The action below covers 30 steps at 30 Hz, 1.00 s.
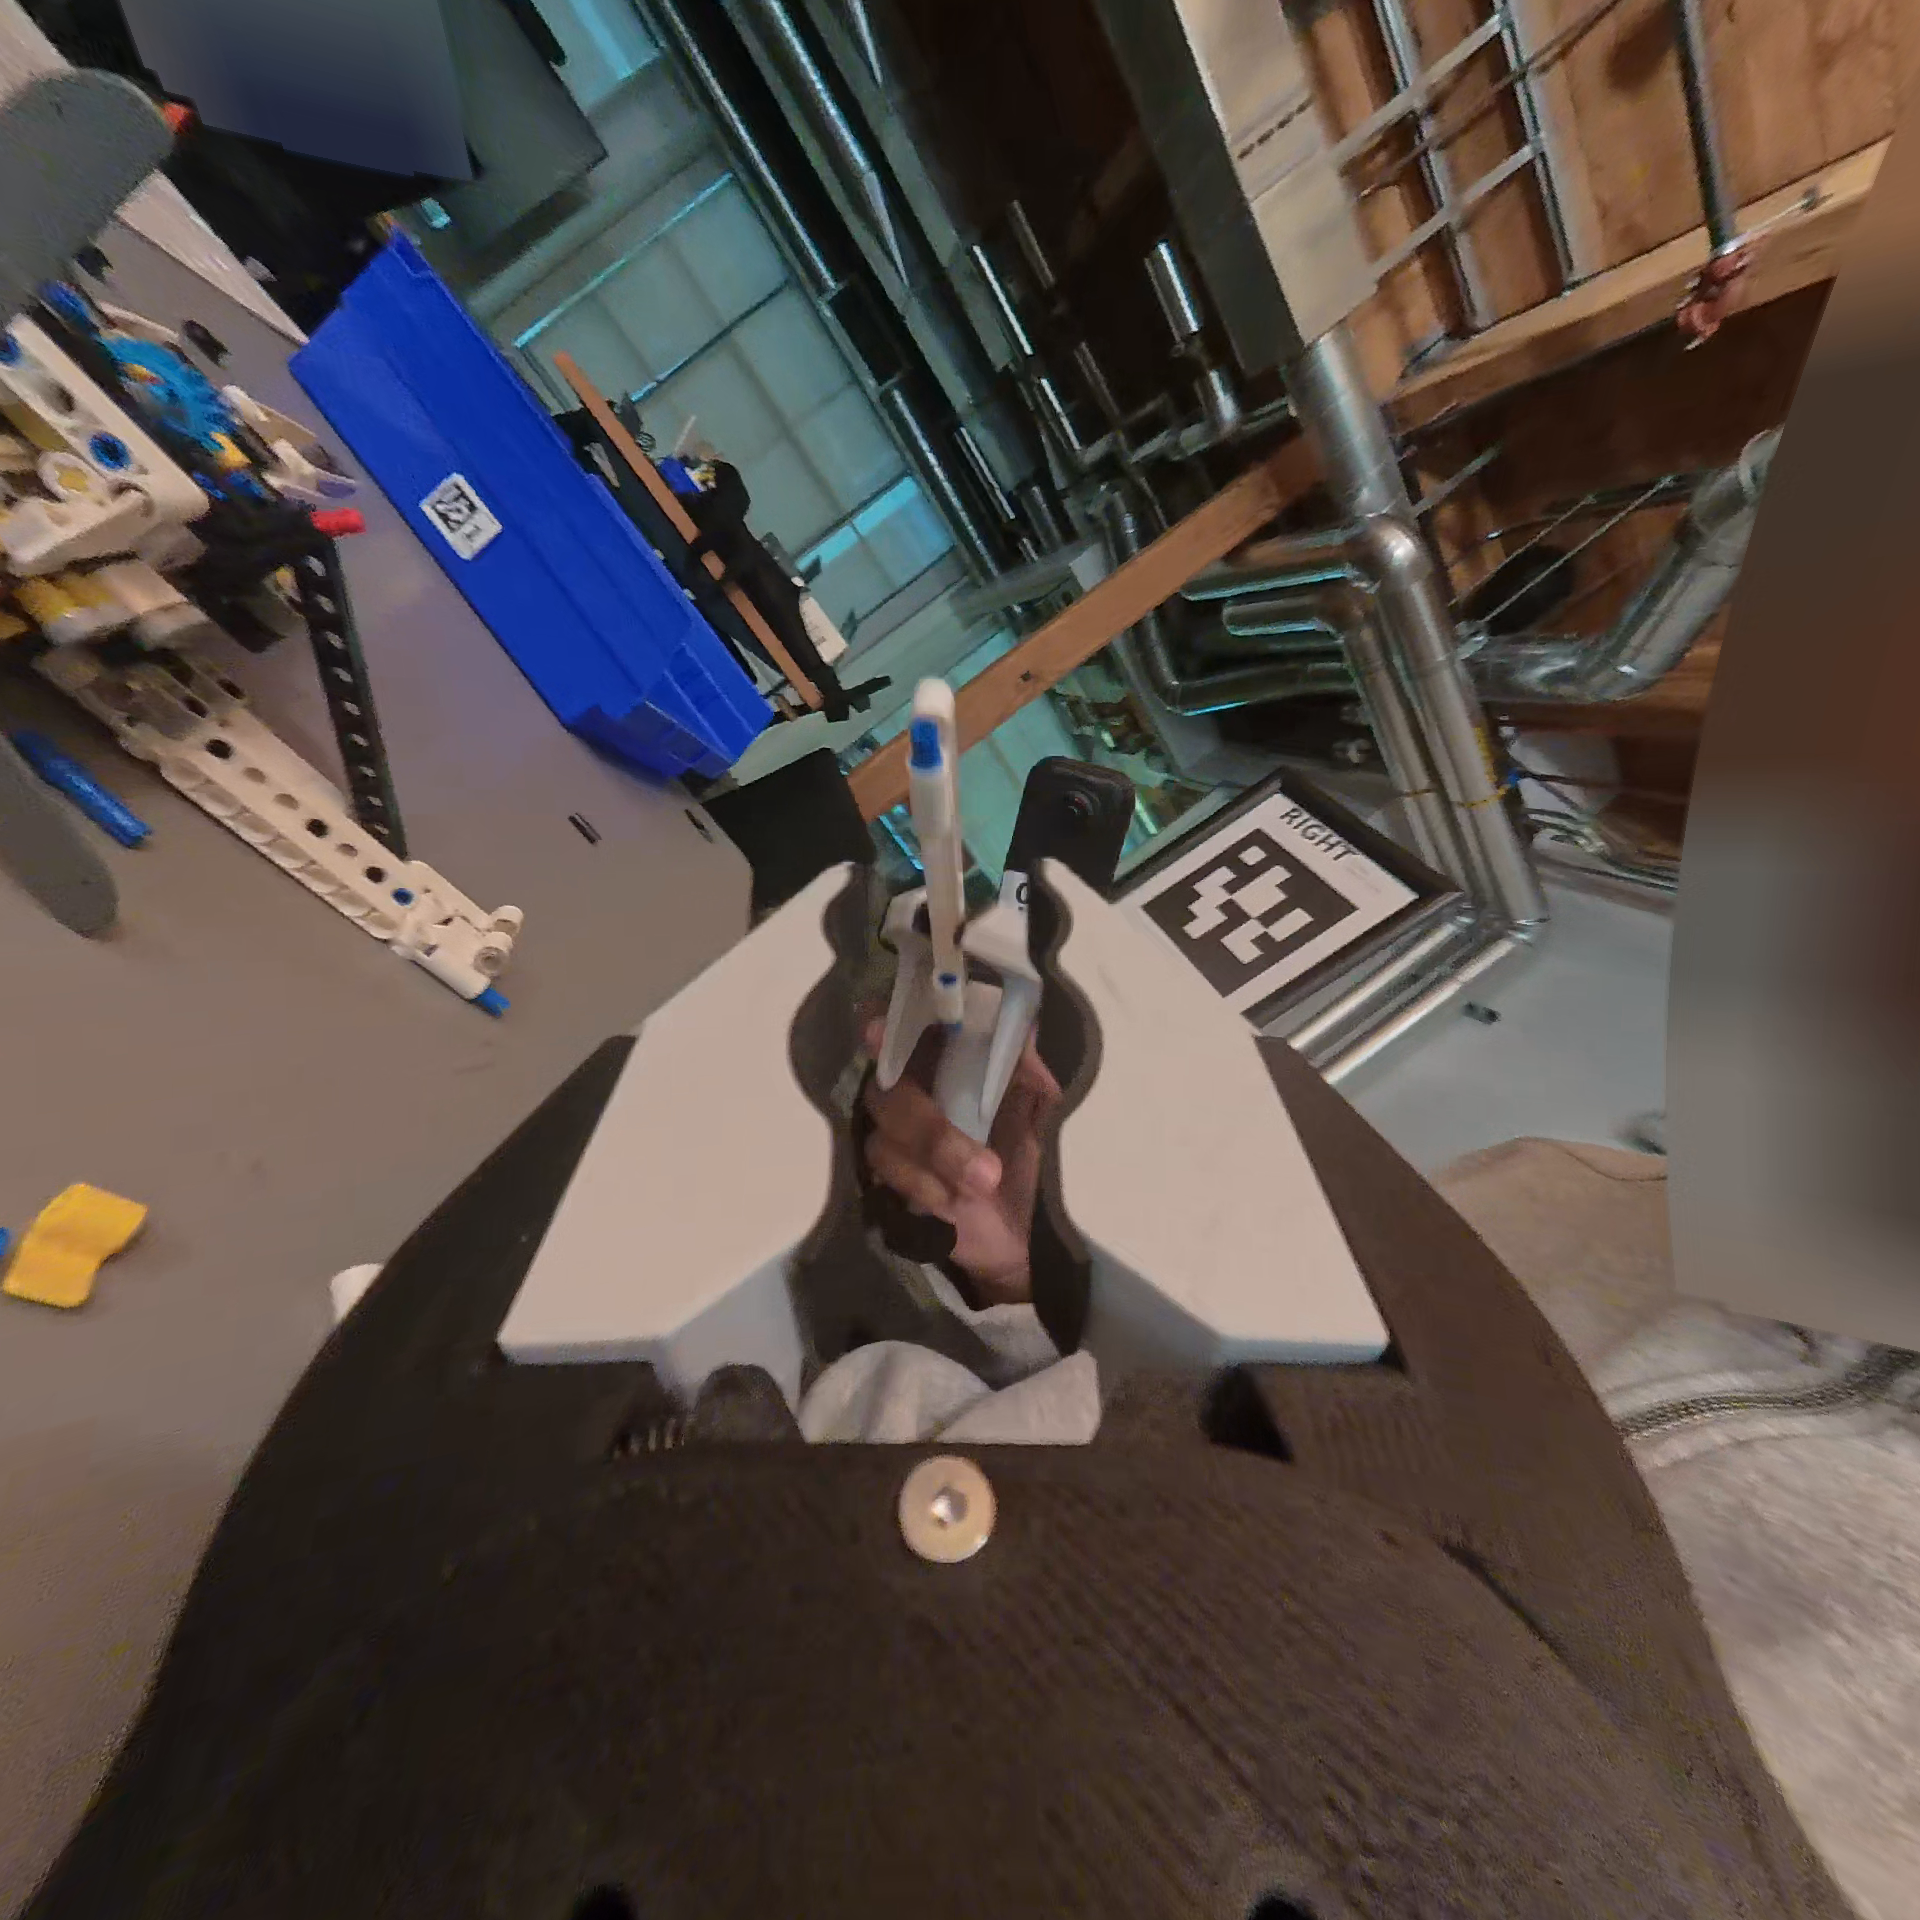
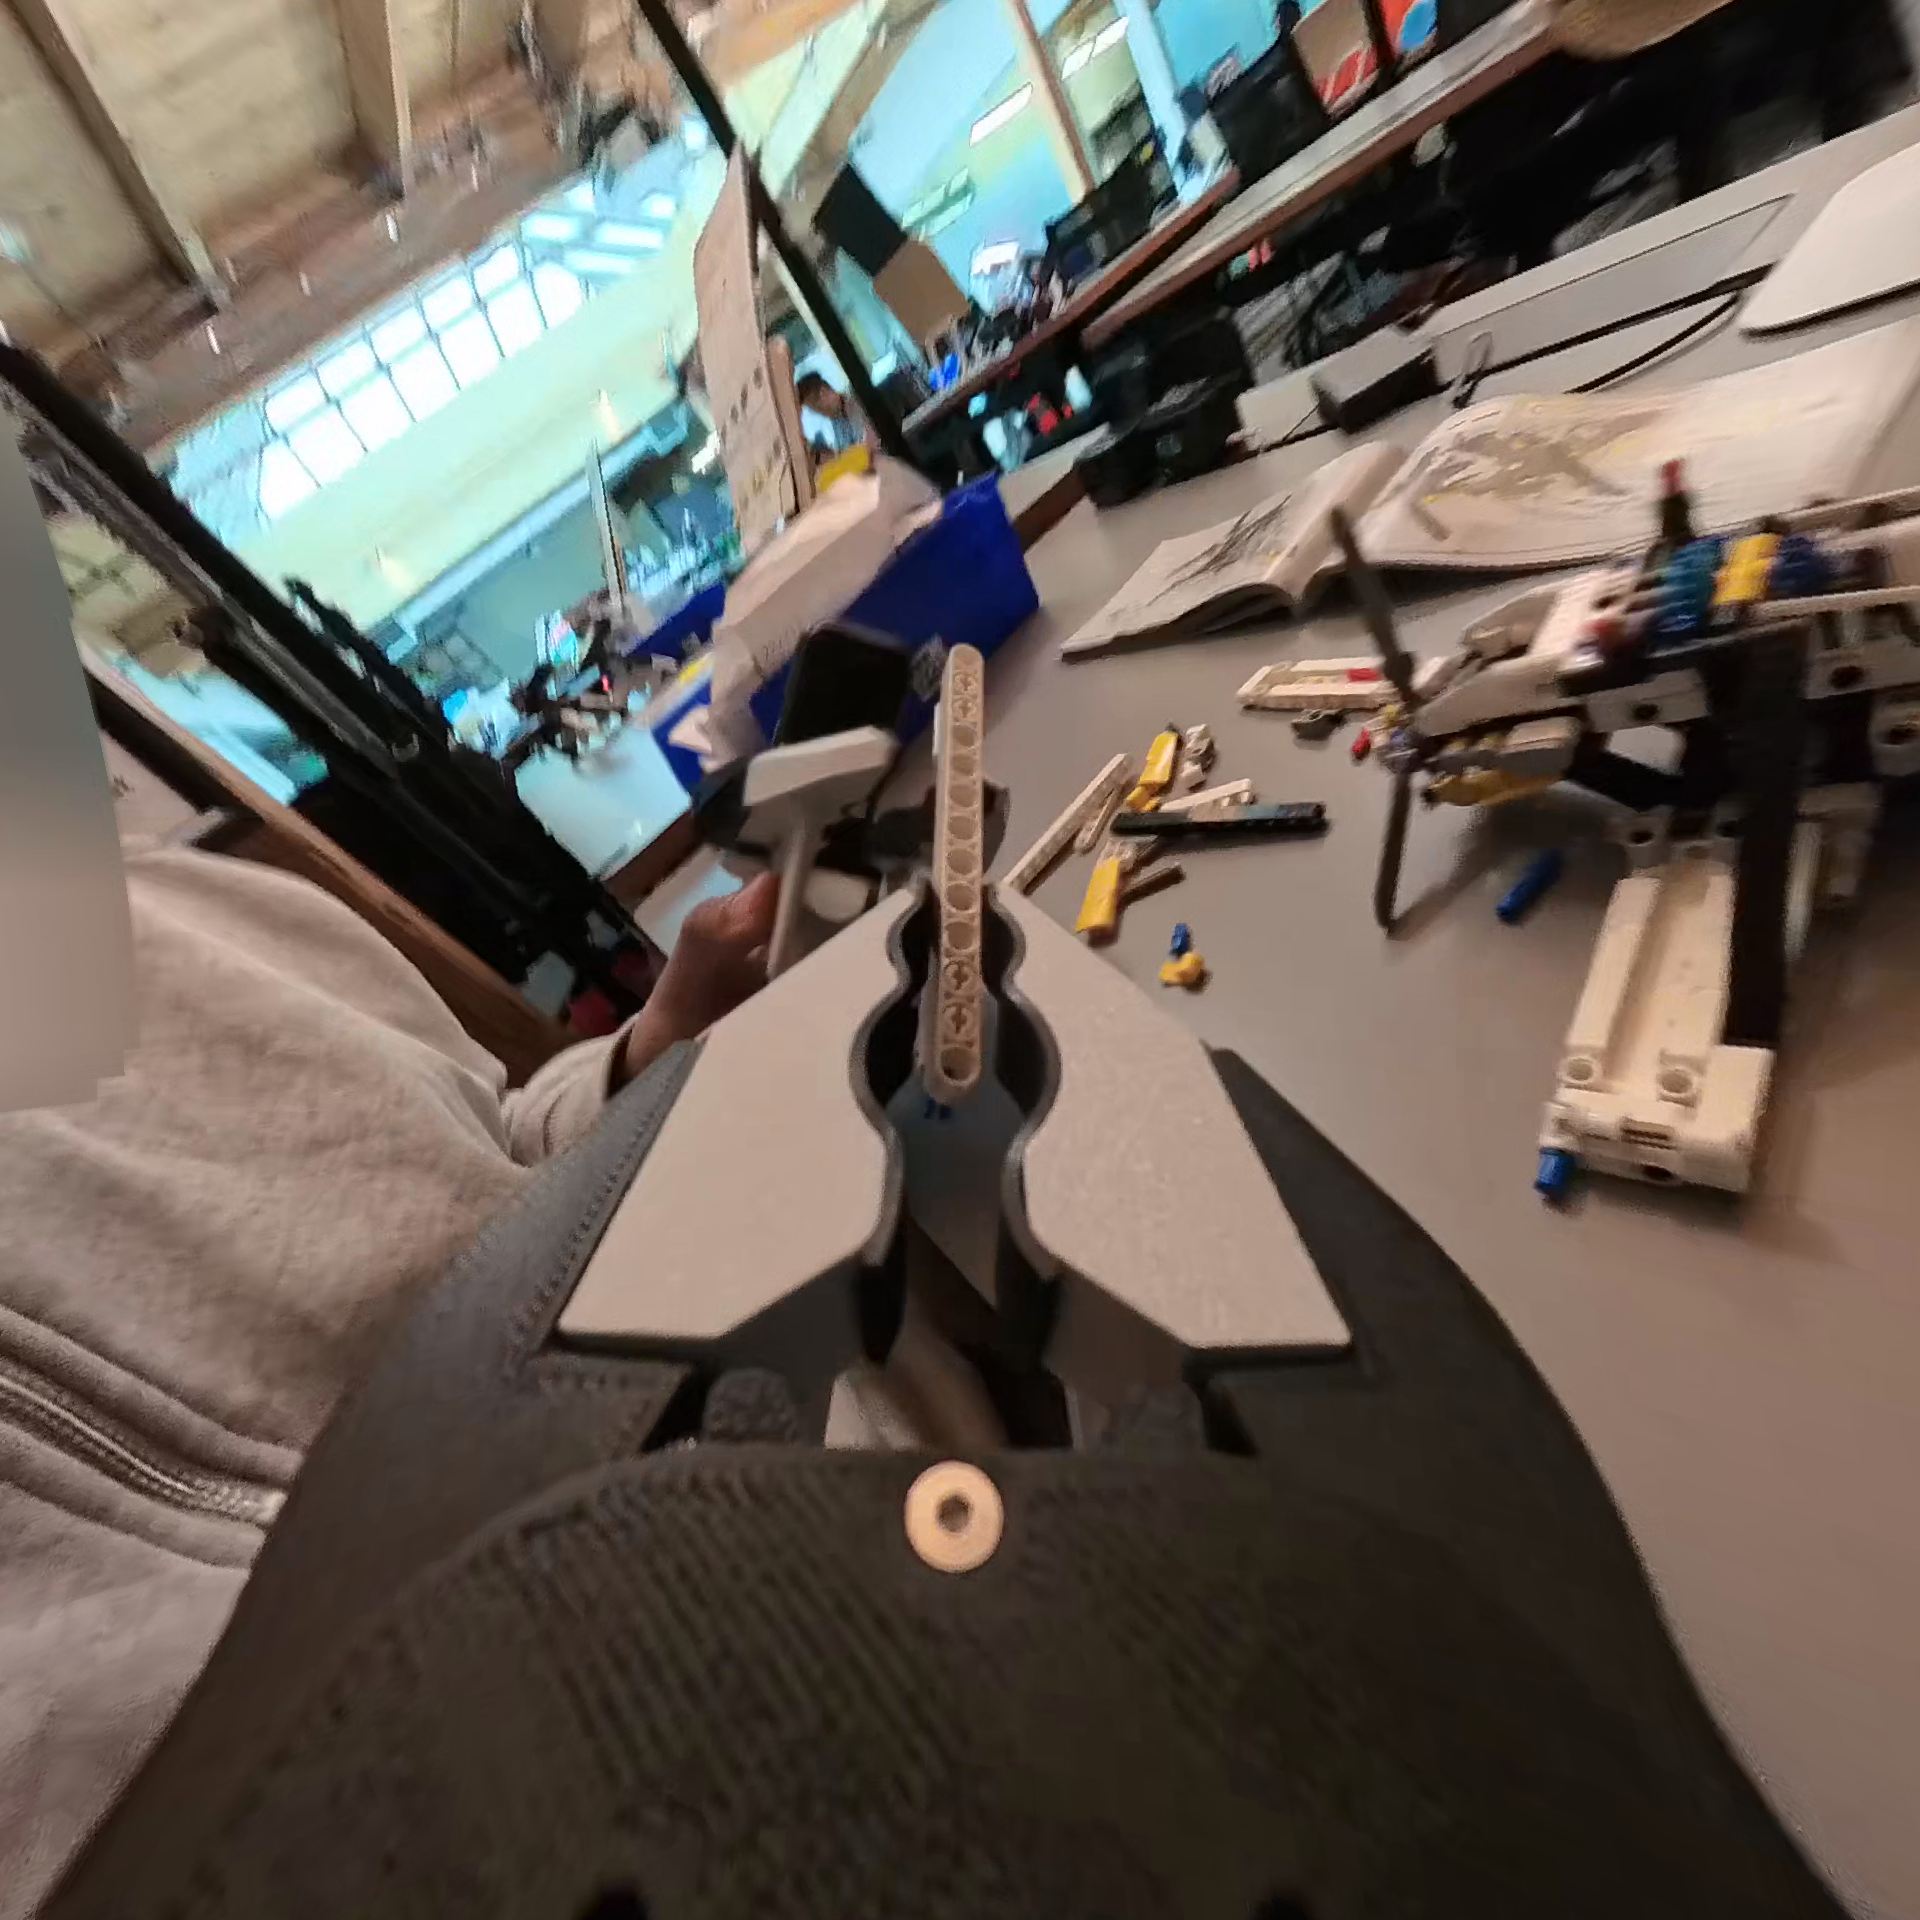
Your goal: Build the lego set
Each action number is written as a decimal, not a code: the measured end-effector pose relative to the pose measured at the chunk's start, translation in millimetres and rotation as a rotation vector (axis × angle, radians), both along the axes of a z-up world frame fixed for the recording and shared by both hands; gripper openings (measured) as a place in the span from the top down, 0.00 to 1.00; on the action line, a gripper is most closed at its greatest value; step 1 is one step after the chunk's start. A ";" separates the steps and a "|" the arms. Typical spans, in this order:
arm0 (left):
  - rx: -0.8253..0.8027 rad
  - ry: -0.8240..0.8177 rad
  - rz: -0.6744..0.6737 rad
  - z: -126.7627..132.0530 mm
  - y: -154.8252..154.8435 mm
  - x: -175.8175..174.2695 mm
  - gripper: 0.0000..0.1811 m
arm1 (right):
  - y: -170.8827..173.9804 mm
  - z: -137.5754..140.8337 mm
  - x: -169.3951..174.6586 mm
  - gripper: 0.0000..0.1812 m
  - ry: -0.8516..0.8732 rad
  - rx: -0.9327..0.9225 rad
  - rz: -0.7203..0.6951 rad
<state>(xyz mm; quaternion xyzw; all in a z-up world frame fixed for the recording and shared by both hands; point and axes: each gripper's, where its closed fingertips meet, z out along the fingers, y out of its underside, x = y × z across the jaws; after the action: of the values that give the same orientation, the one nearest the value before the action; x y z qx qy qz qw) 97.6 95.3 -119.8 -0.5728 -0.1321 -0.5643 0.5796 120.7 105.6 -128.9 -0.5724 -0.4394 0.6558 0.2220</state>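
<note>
- Left gripper [image 1: 951,914]: fingers nearly closed, pinching a white beam with blue pins [image 1: 940,862].
- Right gripper [image 2: 958,914]: fingers clamp a grey holed beam [image 2: 961,831].
- Both beams point straight out past the fingertips, above the bench [image 2: 1351,1143].

left wrist: faces right gripper [image 1: 961,904] | right wrist: faces left | shared: table [image 2: 1403,1299]

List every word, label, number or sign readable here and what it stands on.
I do not quote writing from the pictures; these things bear it:
Black-and-white marker board: one short printed word above its pattern, legible.
White sticker on the blue bin: code pattern, text too small.
Open instruction booklet: print too blurred.
</note>
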 end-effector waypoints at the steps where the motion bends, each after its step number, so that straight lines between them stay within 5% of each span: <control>1: -0.001 0.027 0.018 -1.7 0.3 -1.7 0.79 | 13.8 1.9 3.5 0.96 0.019 -0.049 -0.038; 4: -0.021 0.154 0.105 -9.1 1.3 -12.1 0.72 | 72.2 -9.4 18.8 0.97 0.005 -0.194 -0.240; 7: -0.074 0.322 0.275 -12.5 0.6 -51.2 0.65 | 118.9 -54.0 34.2 0.96 -0.182 -0.160 -0.436; 12: -0.376 0.664 0.771 -21.1 -19.1 -200.6 0.53 | 140.6 -94.9 37.7 0.97 -0.361 -0.115 -0.541; 15: -0.566 0.820 0.919 -38.7 -32.9 -276.4 0.40 | 145.2 -98.5 34.1 0.97 -0.372 -0.104 -0.560; 22: -0.945 0.894 0.890 -101.7 -37.7 -343.8 0.31 | 148.6 -97.8 31.8 0.94 -0.378 -0.114 -0.520; 26: -1.007 0.906 0.894 -110.1 -32.1 -360.6 0.31 | 157.3 -89.9 37.3 0.81 -0.348 -0.046 -0.528; 30: -1.029 0.889 0.889 -111.0 -27.8 -372.4 0.36 | 174.8 -83.8 45.8 0.81 -0.345 0.060 -0.579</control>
<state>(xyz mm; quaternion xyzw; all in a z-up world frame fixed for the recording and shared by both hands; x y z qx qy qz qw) -274.8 67.5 -230.8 -0.8322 -0.3476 0.1306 0.4118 166.5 280.4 -212.7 -0.7691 -0.3087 0.4460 0.3380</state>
